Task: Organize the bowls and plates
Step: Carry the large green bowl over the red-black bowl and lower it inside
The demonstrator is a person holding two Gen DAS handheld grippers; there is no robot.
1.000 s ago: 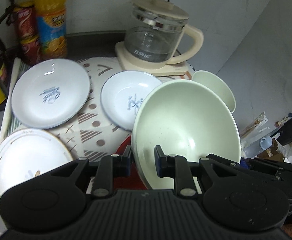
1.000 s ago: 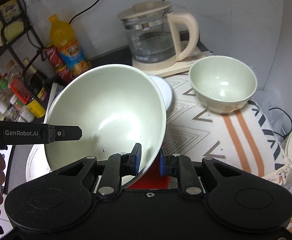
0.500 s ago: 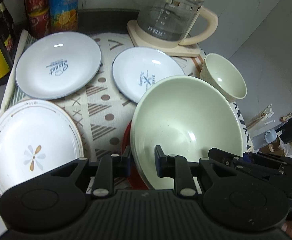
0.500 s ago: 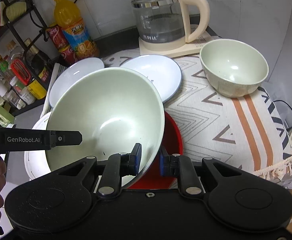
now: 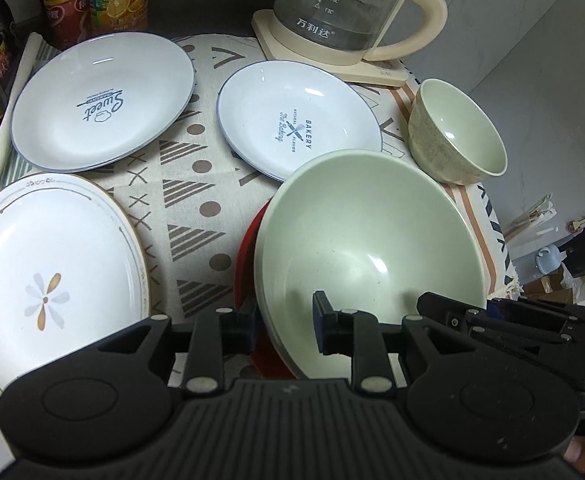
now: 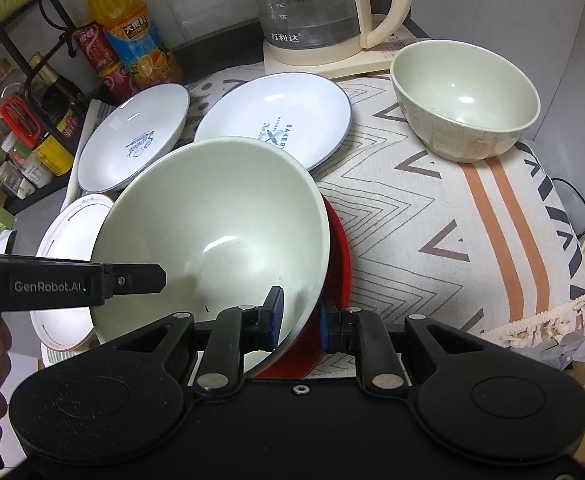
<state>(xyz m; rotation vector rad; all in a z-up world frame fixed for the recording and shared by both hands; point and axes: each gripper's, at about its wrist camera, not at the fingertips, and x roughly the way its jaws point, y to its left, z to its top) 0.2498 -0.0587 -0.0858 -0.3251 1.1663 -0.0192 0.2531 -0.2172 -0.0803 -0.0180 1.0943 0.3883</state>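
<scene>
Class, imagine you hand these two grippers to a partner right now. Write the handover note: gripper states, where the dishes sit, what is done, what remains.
Left gripper: jaws have just been opening, the large green bowl's rim between them, pads seemingly no longer pressing.
Right gripper: shut on the same bowl's opposite rim.
Bowl sits over the red plate, low and tilted; contact unclear.
Small green bowl stands alone near the kettle.
Two blue-rimmed plates and the flower plate lie separately on the cloth.
Done: bowl brought over red plate.
Left: release it, stack the rest.
</scene>
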